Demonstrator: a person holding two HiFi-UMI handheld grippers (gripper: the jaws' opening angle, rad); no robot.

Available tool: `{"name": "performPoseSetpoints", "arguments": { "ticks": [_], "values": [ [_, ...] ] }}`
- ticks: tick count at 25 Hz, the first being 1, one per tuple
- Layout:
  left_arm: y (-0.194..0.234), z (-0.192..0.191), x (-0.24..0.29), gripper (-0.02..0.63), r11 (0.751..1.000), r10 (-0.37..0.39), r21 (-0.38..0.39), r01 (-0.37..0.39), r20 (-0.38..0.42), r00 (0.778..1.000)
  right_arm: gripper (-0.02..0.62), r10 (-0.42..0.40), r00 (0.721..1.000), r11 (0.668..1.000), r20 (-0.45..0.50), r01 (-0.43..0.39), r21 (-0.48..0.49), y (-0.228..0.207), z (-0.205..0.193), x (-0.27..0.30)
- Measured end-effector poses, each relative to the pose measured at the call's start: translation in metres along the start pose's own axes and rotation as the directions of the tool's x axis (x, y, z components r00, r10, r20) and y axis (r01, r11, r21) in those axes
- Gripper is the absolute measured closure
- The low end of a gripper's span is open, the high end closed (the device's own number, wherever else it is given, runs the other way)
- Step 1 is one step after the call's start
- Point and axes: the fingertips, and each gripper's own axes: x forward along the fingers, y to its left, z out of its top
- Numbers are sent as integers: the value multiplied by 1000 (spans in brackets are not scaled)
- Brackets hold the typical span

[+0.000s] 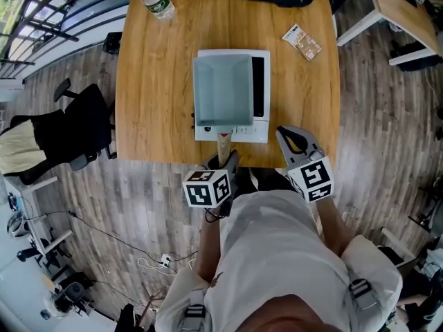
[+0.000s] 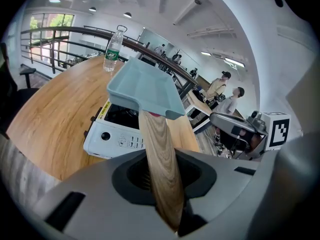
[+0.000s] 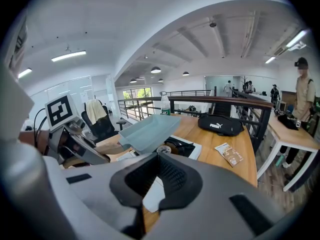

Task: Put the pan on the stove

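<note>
The left gripper [image 2: 165, 186] is clamped on the wooden handle [image 2: 161, 149] of the pale blue square pan [image 1: 223, 88]. The pan hangs just above the white stove [image 1: 260, 127] on the wooden table [image 1: 152, 81]. Its far end seems a little raised, and it does not yet rest on the black cooking surface. The right gripper [image 1: 296, 142] is near the stove's corner, jaws apart, with nothing between them. To do this step well, I think the pan should first be made level, then lowered gently onto the middle of the black surface. The handle should be let go only when the pan sits flat, so that it cannot tip.
</note>
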Motion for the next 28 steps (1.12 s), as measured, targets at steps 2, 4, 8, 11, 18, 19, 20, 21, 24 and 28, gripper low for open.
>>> {"name": "performPoseSetpoints", "arguments": {
  "ticks": [2, 4, 8, 11, 18, 19, 20, 21, 24, 28],
  "values": [
    [5, 0, 4, 506, 1000, -5, 4, 5, -11, 1000, 574, -7, 1000, 1000, -6, 7, 8, 0, -3, 3],
    [9, 0, 8, 506, 1000, -8, 12, 8, -22, 1000, 574, -14, 1000, 1000, -14, 14, 15, 1, -5, 5],
    [17, 0, 14, 506, 1000, -14, 20, 14, -41, 999, 574, -29, 999, 999, -31, 30, 26, 0, -10, 9],
    [21, 0, 18, 506, 1000, -17, 21, 18, -49, 999, 574, -41, 998, 999, -40, 42, 33, -1, -13, 11],
    [28, 0, 27, 506, 999, -15, 27, 17, -70, 997, 574, -57, 997, 997, -53, 60, 52, -3, -19, 16],
    [29, 0, 28, 506, 999, -15, 28, 17, -71, 997, 574, -58, 997, 997, -55, 61, 54, -3, -21, 17],
    [29, 0, 30, 506, 999, -15, 30, 18, -73, 997, 574, -60, 997, 996, -58, 63, 55, -3, -22, 17],
    [30, 0, 31, 506, 999, -16, 31, 18, -74, 997, 574, -62, 996, 996, -61, 65, 57, -3, -23, 18],
    [33, 0, 36, 506, 999, -11, 37, 14, -79, 997, 574, -68, 995, 995, -67, 72, 65, -4, -27, 20],
    [36, 1, 42, 506, 999, -7, 36, 10, -88, 996, 574, -68, 995, 995, -68, 73, 72, -4, -28, 24]
  ]
}}
